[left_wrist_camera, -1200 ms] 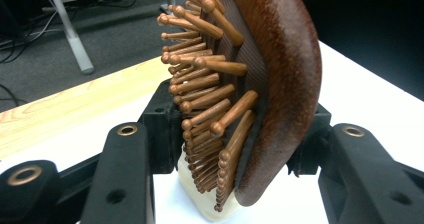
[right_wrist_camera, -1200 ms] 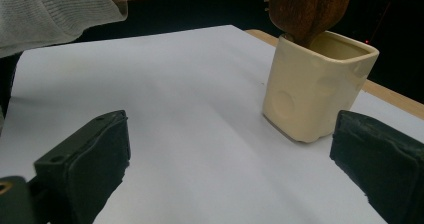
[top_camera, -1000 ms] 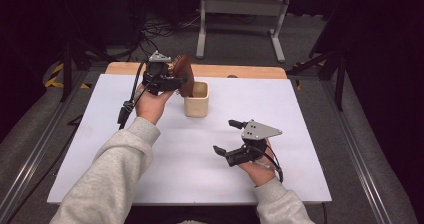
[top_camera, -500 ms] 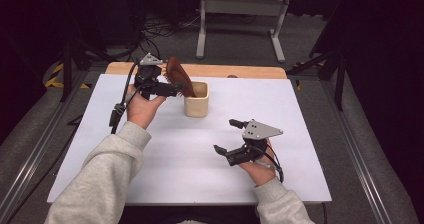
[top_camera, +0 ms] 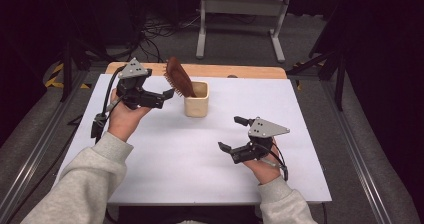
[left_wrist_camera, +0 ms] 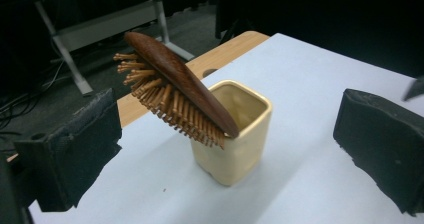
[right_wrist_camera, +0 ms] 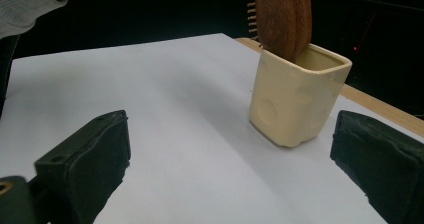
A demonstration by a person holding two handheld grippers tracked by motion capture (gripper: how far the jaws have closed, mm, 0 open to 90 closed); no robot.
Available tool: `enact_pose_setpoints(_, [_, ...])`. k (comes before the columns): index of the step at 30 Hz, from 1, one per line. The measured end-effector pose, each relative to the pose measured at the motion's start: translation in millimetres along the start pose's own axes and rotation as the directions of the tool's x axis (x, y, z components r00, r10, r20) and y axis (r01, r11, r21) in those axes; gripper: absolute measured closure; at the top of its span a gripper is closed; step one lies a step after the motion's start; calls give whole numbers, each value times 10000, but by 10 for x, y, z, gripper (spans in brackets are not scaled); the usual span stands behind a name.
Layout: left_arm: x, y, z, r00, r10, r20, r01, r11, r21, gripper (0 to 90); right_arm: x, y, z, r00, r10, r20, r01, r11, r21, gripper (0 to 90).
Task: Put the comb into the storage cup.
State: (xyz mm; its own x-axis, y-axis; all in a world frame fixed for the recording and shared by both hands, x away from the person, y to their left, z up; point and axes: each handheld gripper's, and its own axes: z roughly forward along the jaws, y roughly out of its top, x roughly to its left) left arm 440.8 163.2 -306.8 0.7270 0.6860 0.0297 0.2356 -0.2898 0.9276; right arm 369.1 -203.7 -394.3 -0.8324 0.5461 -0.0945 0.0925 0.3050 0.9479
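- My left gripper (top_camera: 167, 95) sits at the left of the worktop (top_camera: 165, 159), pointing toward the cup, held up in my left hand (top_camera: 122, 119).
- Its jaws have just been opening and now stand spread wide; nothing is between them. In the left gripper view the two black pads (left_wrist_camera: 70, 149) flank the cup with clear gaps on both sides.
- The hairbrush (top_camera: 179, 77), dark brown wood with pale wooden bristles, stands handle-down in the cup, free of either gripper. It leans out over the cup's left rim, the head tilted toward my left gripper, bristles facing down and left.
- In the left gripper view the hairbrush (left_wrist_camera: 175, 84) rests on the near rim of the cup, bristle tips touching the rim's edge.
- The cup (top_camera: 196, 100), cream-coloured and squarish, stands upright on the white worktop, toward the far edge, just right of my left gripper.
- A strip of bare wood (top_camera: 240, 72) shows along the worktop's far edge, behind the cup.
- My right gripper (top_camera: 231, 132) hovers low at the right front of the worktop, well apart from the cup, jaws spread and empty.
- In the right gripper view its pads (right_wrist_camera: 90, 154) frame the cup (right_wrist_camera: 295, 101) farther off, the brush back rising from it.
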Motion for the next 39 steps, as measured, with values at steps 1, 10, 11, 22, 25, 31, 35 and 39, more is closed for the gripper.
enact_pose_setpoints(1, [-7,-11,-30,10000,53,76,-53,10000,-39,1,-6,2,-8,10000,-15,14,16,10000,-28,32])
enact_pose_setpoints(10, [-77,-245,-335,9987,41,512,-24,9994,-342,1,-45,13,-93,9999,-52,120,52,10000,-15,29])
enact_pose_setpoints(11, [-81,-273,-364,9985,59,539,-39,9993,-371,1,-49,11,-99,9999,-36,117,36,10000,-43,29])
enact_pose_setpoints(22, [-76,-722,-569,9947,-155,1020,243,9961,-849,2,-85,-18,-181,9999,52,153,-54,9999,158,28])
enact_pose_setpoints(25, [-72,-817,-602,9941,-178,1073,268,9963,-822,1,-91,-39,-207,9998,97,181,-101,9997,233,28])
enact_pose_setpoints(31, [-86,-1034,-667,9923,-298,1199,416,9944,-972,1,-89,-108,-240,9997,130,185,-137,9992,371,26])
enact_pose_setpoints(35, [-93,-1176,-670,9912,-411,1258,519,9951,-837,1,-84,-156,-253,9997,149,180,-157,9989,438,26])
enact_pose_setpoints(39, [-83,-1318,-655,9899,-539,1310,631,9958,-670,1,-82,-203,-270,9997,177,172,-185,9988,461,25])
